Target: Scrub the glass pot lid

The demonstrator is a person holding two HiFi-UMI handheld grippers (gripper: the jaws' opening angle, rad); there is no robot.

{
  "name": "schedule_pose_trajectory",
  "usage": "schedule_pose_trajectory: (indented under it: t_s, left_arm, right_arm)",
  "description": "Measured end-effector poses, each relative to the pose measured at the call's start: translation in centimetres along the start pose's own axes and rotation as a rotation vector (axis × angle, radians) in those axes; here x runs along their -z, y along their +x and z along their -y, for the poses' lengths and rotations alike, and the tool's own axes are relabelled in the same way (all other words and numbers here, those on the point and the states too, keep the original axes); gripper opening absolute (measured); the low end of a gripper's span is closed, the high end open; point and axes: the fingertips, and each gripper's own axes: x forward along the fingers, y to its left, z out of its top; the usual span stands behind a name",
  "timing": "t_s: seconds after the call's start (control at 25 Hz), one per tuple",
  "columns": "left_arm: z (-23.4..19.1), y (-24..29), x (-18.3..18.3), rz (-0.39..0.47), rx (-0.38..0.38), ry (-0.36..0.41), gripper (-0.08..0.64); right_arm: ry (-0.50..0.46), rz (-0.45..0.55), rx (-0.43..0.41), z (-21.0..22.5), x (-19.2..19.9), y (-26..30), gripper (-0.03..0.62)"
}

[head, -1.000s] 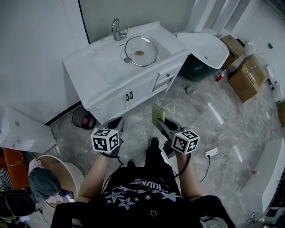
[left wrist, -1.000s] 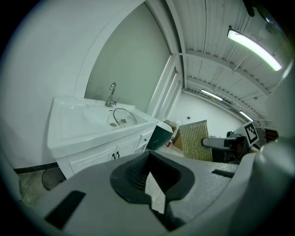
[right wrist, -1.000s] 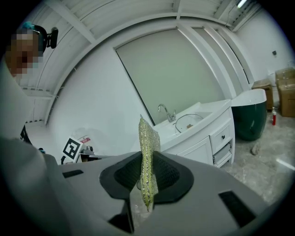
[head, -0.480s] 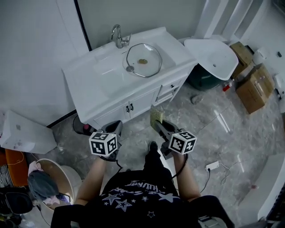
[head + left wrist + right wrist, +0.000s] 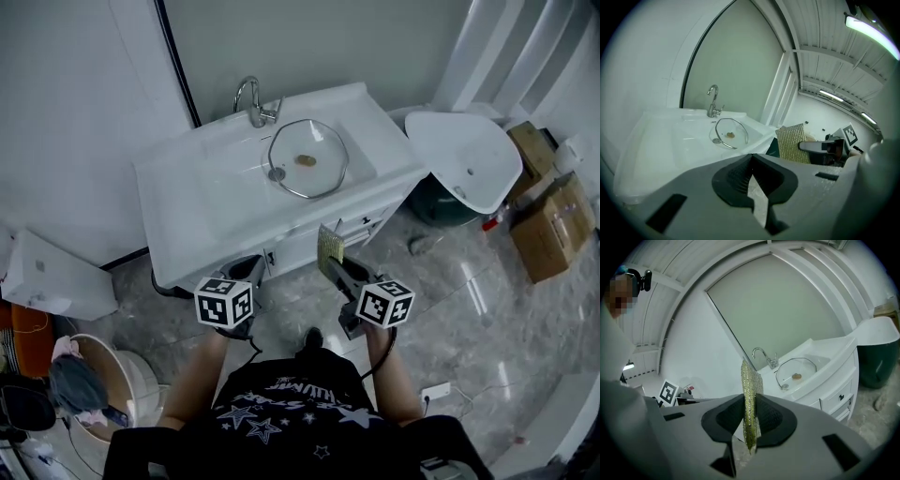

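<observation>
vanity point(image 5: 202, 192): white, tap point(image 5: 253, 98) on top | wall point(image 5: 328, 47): grey-green, behind vanity | floor point(image 5: 441, 291): glossy grey marble, before vanity | cardboard boxes point(image 5: 555, 230): right of vanity | strip light point(image 5: 874, 33): lit, overhead

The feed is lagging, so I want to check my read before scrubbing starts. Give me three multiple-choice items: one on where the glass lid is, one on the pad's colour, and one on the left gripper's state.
1. Where does the glass pot lid lie?
A. on the floor
B. on the white vanity, at the basin by the faucet
C. leaning against the wall

2. What colour is the scouring pad?
A. yellow-green
B. blue
C. red

3. How is the left gripper?
A. shut on the lid
B. wide open
C. shut, holding nothing

Answers:
1 B: the head view shows the lid flat at the basin, right in front of the faucet.
2 A: the pad clamped on edge in the right gripper is yellow-green.
3 C: in the left gripper view the jaws meet with nothing between them.
</observation>
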Motion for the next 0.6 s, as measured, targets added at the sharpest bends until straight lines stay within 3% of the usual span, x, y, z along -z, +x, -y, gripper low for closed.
schedule_pose_trajectory:
  t_s: [0.4,0.6]
  left_arm:
    - [0.8,6.5,-3.7,0.046,-0.067,-0.029,0.008]
    - [0.8,8.4,-4.4,0.05,-0.105,-0.061,0.008]
  right_arm:
    - [-0.06,-0.062,-0.049,6.2,-4.4,2.3,0.069]
    - [-0.041,-0.081,-0.077,8.7,-5.5,3.6,0.069]
